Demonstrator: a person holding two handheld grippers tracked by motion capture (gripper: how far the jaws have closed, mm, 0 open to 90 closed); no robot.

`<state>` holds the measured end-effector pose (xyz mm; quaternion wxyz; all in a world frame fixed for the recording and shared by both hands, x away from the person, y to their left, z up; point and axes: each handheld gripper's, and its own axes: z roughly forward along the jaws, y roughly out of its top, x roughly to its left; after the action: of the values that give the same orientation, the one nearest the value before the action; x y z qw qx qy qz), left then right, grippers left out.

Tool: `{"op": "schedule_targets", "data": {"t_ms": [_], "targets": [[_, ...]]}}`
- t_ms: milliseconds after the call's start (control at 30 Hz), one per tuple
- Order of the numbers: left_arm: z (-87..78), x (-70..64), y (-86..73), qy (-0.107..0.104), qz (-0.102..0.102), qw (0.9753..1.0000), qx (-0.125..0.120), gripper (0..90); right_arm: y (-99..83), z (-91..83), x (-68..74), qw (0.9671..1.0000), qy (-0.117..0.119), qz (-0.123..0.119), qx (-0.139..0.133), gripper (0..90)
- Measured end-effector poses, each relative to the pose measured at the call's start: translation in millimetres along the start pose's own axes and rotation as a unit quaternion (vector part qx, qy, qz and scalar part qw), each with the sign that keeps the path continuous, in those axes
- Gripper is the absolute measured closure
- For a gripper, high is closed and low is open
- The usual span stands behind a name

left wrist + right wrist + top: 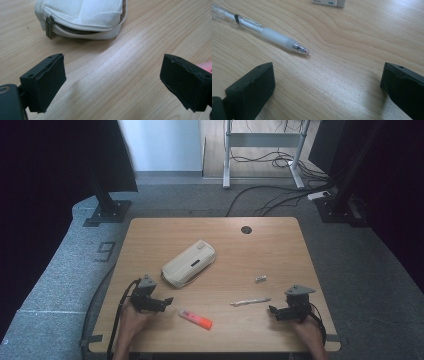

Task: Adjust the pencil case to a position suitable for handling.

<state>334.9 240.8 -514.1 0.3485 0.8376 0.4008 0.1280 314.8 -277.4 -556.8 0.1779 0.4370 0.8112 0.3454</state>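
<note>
A white zipped pencil case [189,263] lies tilted near the table's middle; its zipper end [80,17] fills the top of the left gripper view. A clear pen [250,301] lies right of centre, tip [300,48] toward my right gripper. An orange-pink highlighter [195,318] lies near the front edge. A small white eraser [260,278] sits beyond the pen. My left gripper [169,301] rests at the front left, open, nothing between its jaws. My right gripper [273,310] rests at the front right, open and empty, just short of the pen's tip.
The wooden table [150,235] has a round cable hole [246,229] at the back. Black stand bases [107,212] and loose cables [280,195] lie on the grey carpet beyond it. A person's hands hold both grippers at the front edge.
</note>
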Motion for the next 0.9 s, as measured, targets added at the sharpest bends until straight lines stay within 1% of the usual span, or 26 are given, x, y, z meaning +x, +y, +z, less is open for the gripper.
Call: {"op": "schedule_targets", "data": {"t_ms": [33,133,167,233,300,333,367,467,500,533,600,633,667,800,833,867,900], "targets": [[0.0,0.0,0.0,0.0,0.0,1.0,0.0,6.2,0.0,0.0,0.0,1.0,0.0,0.0,0.0,0.0],[1.0,-1.2,9.6,-0.005,0.004,1.0,-0.001,6.9,0.0,0.0,0.0,1.0,0.0,0.0,0.0,0.0],[1.0,-1.2,9.6,-0.005,0.004,1.0,-0.001,6.9,0.0,0.0,0.0,1.0,0.0,0.0,0.0,0.0],[2.1,-1.0,15.1,-0.005,0.007,1.0,0.001,7.0,0.0,0.0,0.0,1.0,0.0,0.0,0.0,0.0],[4.4,-0.5,23.4,-0.015,0.009,0.9998,-0.004,6.9,0.0,0.0,0.0,1.0,0.0,0.0,0.0,0.0],[4.4,-0.5,23.4,-0.015,0.009,0.9998,-0.004,6.9,0.0,0.0,0.0,1.0,0.0,0.0,0.0,0.0],[6.8,-0.6,30.7,-0.014,0.014,0.9998,-0.002,6.8,0.0,0.0,0.0,1.0,0.0,0.0,0.0,0.0],[10.0,-0.5,40.5,-0.018,0.019,0.9996,-0.001,6.8,0.0,0.0,0.0,1.0,0.0,0.0,0.0,0.0],[10.0,-0.5,40.5,-0.018,0.019,0.9996,-0.001,6.9,0.0,0.0,0.0,1.0,0.0,0.0,0.0,0.0],[12.3,0.3,46.7,-0.021,0.022,0.9995,-0.001,7.3,0.0,0.0,0.0,1.0,0.0,0.0,0.0,0.0],[13.2,0.7,48.8,-0.022,0.02,0.9996,-0.002,8.5,0.0,0.0,0.0,1.0,0.0,0.0,0.0,0.0],[15.2,3.1,54.6,-0.026,0.017,0.9995,-0.005,10.0,0.0,0.0,0.0,1.0,0.0,0.0,0.0,0.0],[16.3,4.3,57.1,-0.03,0.014,0.9995,-0.004,11.3,0.0,0.0,0.0,1.0,0.0,0.0,0.0,0.0],[19.0,5.6,63.4,-0.027,0.017,0.9995,0.0,14.5,0.2,0.2,-0.2,1.0,0.0,0.0,0.0,0.0],[20.3,6.3,66.2,-0.03,0.017,0.9994,-0.006,15.1,0.4,0.3,-0.4,1.0,0.0,-0.001,0.0,0.0],[20.3,6.3,66.2,-0.03,0.017,0.9994,-0.006,15.4,0.4,0.4,-0.5,1.0,0.0,-0.002,0.0,0.0],[22.6,6.8,70.6,-0.031,0.019,0.9993,-0.001,15.7,0.4,0.4,-0.4,1.0,0.0,-0.001,0.0,0.0]]}}
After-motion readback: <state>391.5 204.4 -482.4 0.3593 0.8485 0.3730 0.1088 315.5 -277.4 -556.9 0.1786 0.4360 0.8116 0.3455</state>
